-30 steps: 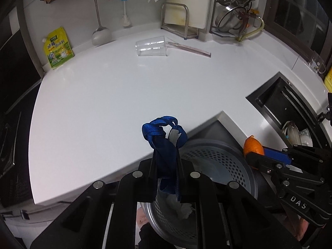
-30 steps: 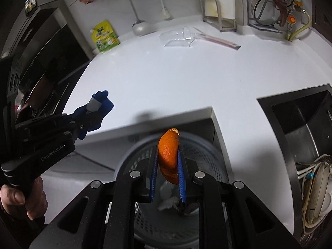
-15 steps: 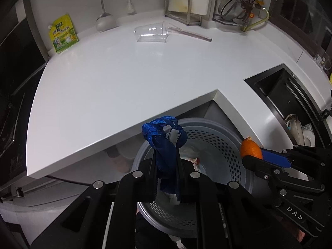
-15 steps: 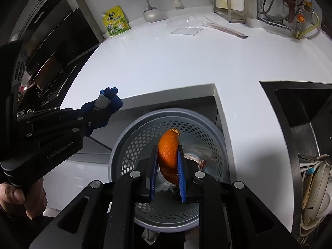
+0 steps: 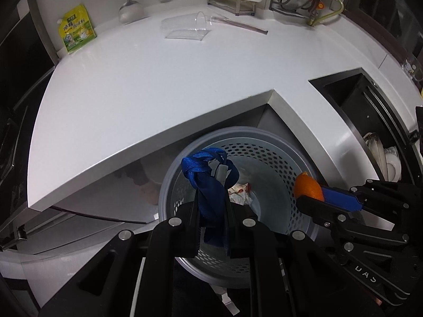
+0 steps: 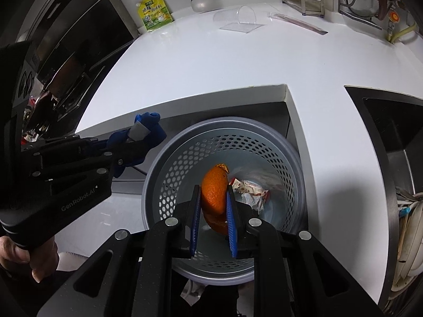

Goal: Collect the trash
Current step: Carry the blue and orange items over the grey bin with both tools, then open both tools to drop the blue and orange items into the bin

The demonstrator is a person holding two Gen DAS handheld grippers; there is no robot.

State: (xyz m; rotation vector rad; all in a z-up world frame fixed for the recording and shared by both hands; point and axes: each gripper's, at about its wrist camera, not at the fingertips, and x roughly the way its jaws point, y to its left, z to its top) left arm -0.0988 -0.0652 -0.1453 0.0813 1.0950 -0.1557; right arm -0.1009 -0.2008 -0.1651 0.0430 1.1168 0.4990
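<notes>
Now | left gripper (image 5: 211, 206) jaws clamp blue strap (image 5: 208, 182) | right gripper (image 6: 213, 211) jaws clamp orange peel (image 6: 214, 195)

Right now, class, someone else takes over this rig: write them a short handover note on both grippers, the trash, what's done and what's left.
Left gripper: shut on blue strap, over the bin.
Right gripper: shut on orange peel, also over the bin.
Done: a crumpled wrapper lies in the bin.
Left: release both pieces, then fetch the plastic cup and straw from the counter.
</notes>
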